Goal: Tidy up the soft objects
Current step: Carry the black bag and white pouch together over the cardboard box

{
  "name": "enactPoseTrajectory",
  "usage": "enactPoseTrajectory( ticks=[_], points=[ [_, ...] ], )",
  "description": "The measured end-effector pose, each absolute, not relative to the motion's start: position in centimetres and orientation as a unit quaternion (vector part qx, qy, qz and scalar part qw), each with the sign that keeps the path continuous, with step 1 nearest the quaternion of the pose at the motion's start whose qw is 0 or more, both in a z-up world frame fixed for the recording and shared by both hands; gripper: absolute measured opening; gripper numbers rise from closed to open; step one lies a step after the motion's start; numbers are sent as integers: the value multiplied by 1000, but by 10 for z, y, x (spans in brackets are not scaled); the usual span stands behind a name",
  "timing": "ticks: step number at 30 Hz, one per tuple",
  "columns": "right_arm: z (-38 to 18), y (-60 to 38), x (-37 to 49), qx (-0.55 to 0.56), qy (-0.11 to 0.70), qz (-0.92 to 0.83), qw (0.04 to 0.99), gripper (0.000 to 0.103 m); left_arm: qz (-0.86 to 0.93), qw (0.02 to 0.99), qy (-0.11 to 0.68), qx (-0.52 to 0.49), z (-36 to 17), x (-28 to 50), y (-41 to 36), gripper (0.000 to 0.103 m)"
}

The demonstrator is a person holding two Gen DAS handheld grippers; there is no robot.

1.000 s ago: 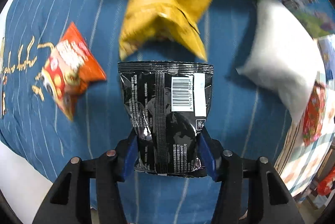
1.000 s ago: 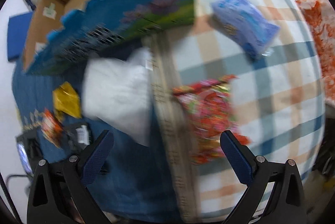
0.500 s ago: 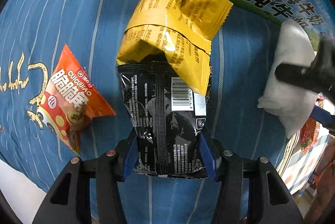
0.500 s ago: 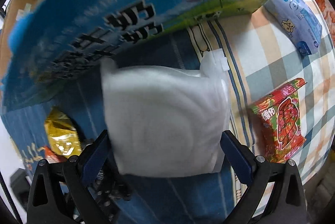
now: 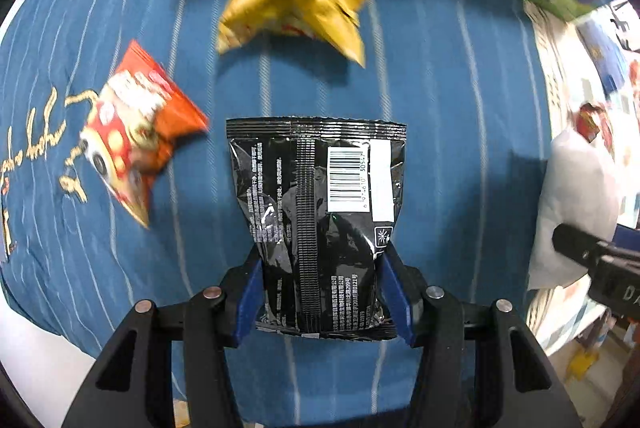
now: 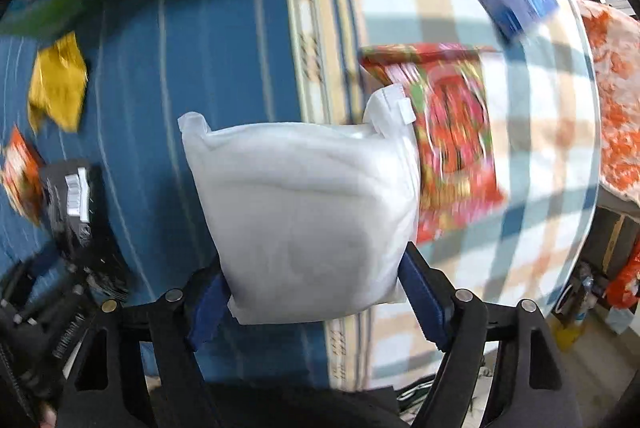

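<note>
Now my right claw (image 6: 316, 292) has just been closing and grips the white pillow (image 6: 304, 212), lifted over the seam between the blue blanket (image 6: 224, 60) and the checked sheet (image 6: 532, 132). A second ago its jaws stood empty. My left claw (image 5: 320, 292) stays clenched on the black snack bag (image 5: 316, 212) above the blanket. Both hands look loaded, so sorting can proceed.
</note>
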State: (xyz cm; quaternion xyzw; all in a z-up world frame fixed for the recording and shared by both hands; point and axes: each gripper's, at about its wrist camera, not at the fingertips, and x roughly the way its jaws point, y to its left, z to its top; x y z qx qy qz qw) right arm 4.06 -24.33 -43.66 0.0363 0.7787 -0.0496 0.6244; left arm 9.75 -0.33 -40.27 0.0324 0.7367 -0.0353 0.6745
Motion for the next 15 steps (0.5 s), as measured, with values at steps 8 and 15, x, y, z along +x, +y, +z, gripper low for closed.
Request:
enactPoseTrajectory(
  ticks=[8,15],
  points=[
    [-444,-232,-1,54,778,-28,625,88,-39,661,748,45,-417,49,-31,52],
    [-404,-260,-13,96,777,3,622,88,-27,660,750,39,-427,54,-34,52]
  ],
)
